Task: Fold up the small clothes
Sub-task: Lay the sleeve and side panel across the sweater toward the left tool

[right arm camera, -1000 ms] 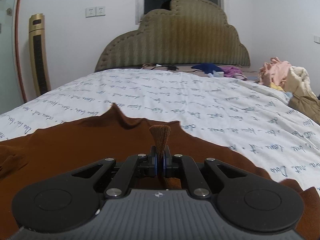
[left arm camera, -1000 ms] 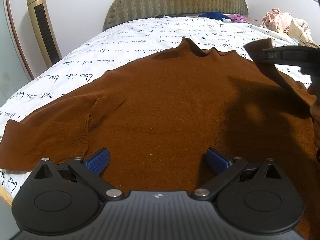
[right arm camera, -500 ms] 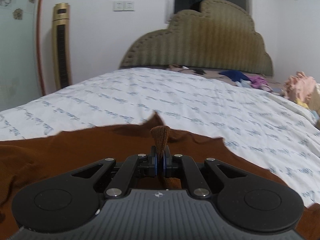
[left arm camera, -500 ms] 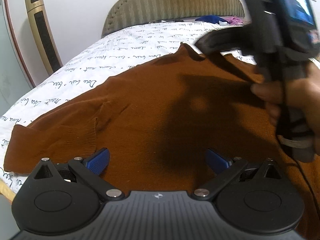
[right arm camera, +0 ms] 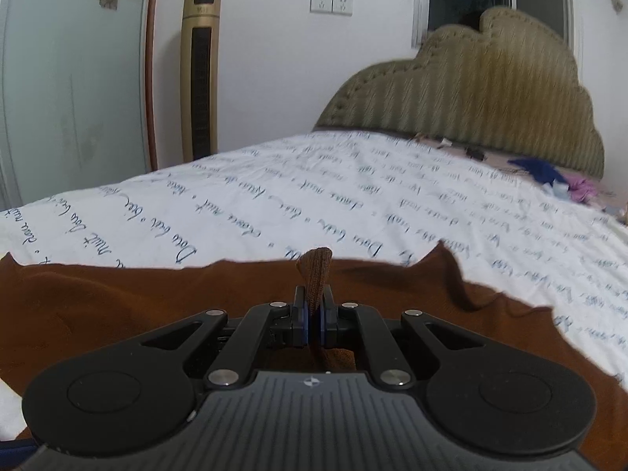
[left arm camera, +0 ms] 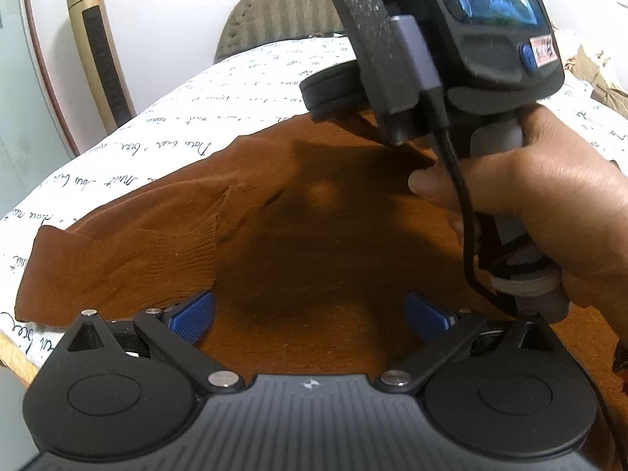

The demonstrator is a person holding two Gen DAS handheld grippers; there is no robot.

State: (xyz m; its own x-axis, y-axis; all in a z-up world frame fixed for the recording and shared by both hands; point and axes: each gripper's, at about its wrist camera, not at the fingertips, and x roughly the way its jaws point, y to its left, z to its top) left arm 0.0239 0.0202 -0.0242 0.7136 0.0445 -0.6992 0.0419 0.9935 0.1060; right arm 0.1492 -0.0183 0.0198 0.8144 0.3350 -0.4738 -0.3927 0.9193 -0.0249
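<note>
Bedroom, white script-print bedsheet with padded headboard behind; left wrist view: brown sweater spread flat across the bed, one sleeve folded in at left; left gripper hovers low over the hem, blue pads wide apart, nothing between them; person's right hand holds the other tool above the sweater's far side. Right wrist view: right gripper pinched tight on a ribbed strip of the sweater, fabric poking up between the pads; tower fan by the wall. Risk, my guess: thin pinch slips mid-carry and the fold lands crooked; unpinned hem may drag along.
</note>
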